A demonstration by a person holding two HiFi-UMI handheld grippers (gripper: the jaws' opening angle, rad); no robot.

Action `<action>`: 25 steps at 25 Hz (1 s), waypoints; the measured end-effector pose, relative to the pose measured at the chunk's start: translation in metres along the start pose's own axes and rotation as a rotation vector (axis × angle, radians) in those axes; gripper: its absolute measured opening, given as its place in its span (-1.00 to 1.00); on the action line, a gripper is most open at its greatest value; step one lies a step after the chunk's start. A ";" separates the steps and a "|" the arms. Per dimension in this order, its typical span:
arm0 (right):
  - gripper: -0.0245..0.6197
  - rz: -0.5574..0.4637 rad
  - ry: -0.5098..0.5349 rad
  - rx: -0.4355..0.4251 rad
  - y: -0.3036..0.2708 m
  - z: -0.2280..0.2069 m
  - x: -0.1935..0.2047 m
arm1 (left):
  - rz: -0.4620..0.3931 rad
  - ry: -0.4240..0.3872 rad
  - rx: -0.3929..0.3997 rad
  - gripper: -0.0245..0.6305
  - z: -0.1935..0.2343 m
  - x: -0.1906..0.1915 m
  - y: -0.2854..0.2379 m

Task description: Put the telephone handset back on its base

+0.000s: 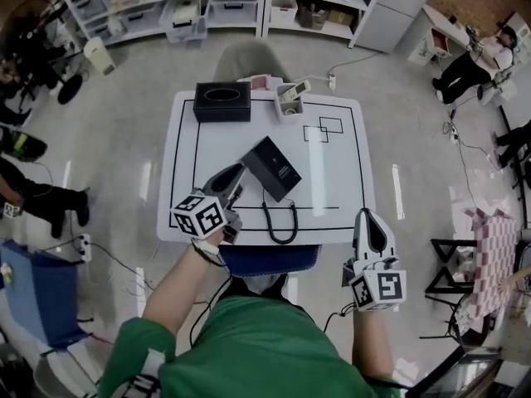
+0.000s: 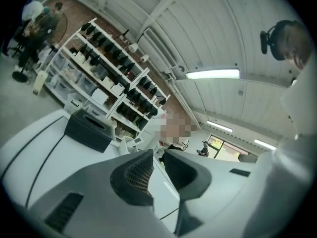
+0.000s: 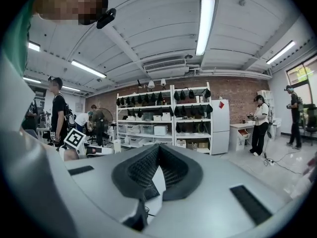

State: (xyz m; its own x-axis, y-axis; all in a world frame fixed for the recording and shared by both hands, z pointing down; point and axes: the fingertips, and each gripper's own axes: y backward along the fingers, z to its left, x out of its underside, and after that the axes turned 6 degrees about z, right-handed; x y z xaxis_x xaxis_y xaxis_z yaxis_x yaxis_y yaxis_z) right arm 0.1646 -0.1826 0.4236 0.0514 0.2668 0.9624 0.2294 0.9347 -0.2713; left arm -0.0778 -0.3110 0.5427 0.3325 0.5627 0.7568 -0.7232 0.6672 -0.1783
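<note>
Far left: white shelves (image 1: pixel 133 7) with bins are ranged along the back wall. The floor (image 1: pixel 124 148) is pale and glossy, with cables trailed across it.

Centre: a white table (image 1: pixel 344 164) is marked out with black lines. The left gripper (image 1: pixel 236 175) is held over its near left part, tips just beside a flat black box (image 1: pixel 272 167). Its jaws are parted by a narrow gap, and nothing is caught between them. A black cord (image 1: pixel 282 222) is looped from the box toward the near edge.

At the far edge a black tissue box (image 1: pixel 221 102) is set. Just right of it stands the white telephone (image 1: pixel 289 98). Its handset (image 1: pixel 296 89) appears to be laid tilted across the base, though it is too small to be sure.

The right gripper (image 1: pixel 370 216) is held at the table's near right corner, jaws pressed together and empty.

Far right: a seated person (image 1: pixel 473 60) is placed at a desk.
</note>
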 end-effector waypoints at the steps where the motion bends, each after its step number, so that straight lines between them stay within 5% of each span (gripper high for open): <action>1: -0.86 -0.014 0.001 -0.005 0.000 -0.003 -0.005 | -0.008 -0.057 -0.007 -0.67 -0.011 -0.009 0.004; 6: -0.86 -0.103 0.001 -0.023 0.002 -0.016 -0.037 | -0.054 -0.333 -0.054 -0.67 -0.065 -0.050 0.027; 13: -0.86 -0.208 0.001 -0.080 0.009 -0.009 -0.077 | -0.087 -0.572 -0.139 -0.67 -0.123 -0.082 0.058; 19: -0.86 -0.253 0.040 -0.112 0.014 0.002 -0.096 | -0.135 -0.665 -0.144 -0.67 -0.160 -0.094 0.077; 25: -0.86 -0.277 0.105 -0.120 0.025 0.012 -0.110 | -0.180 -0.642 -0.124 -0.67 -0.174 -0.096 0.091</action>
State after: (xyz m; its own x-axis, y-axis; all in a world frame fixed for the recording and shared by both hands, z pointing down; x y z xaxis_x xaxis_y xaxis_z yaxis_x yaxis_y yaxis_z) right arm 0.1531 -0.1864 0.3107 0.0699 -0.0254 0.9972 0.3614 0.9324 -0.0016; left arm -0.0704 -0.2193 0.3445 -0.0120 0.0619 0.9980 -0.6027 0.7960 -0.0566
